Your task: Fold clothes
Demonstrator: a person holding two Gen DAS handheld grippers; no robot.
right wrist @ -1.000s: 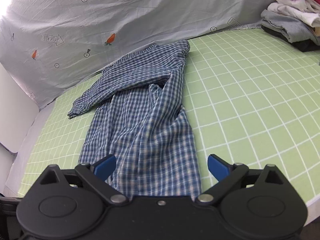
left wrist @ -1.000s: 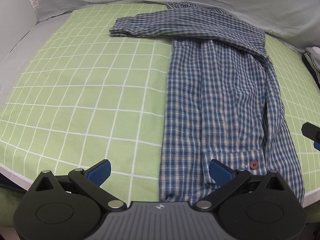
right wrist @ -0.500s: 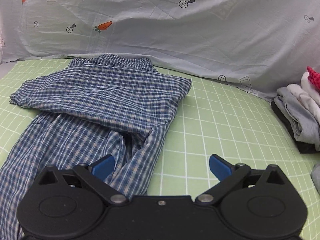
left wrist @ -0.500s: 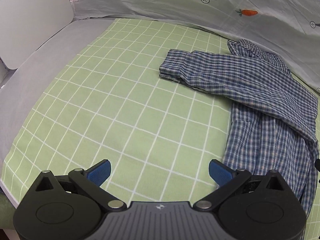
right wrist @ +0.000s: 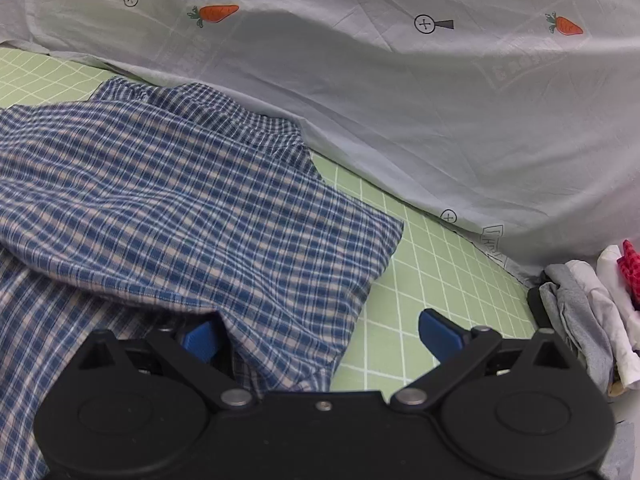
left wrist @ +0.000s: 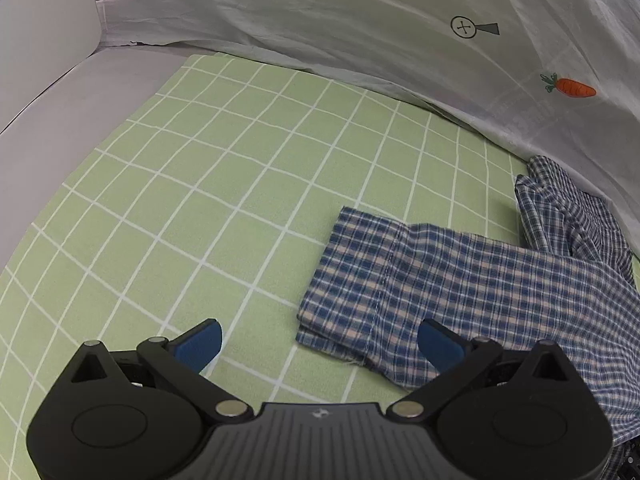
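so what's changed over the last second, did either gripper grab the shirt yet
Neither has. Both grippers moved from the hem end up toward the collar end: the left gripper now faces the sleeve cuff, the right gripper the folded shoulder of the plaid shirt. Both stay open; the shirt lies as before on the green sheet.

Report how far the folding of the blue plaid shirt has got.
Done: one sleeve of the blue plaid shirt already lies folded across its body on the green grid-patterned cover. In hand: nothing; the left tool and right tool are both open, at the cuff and shoulder. Left: every remaining fold; the shirt is otherwise still spread out.
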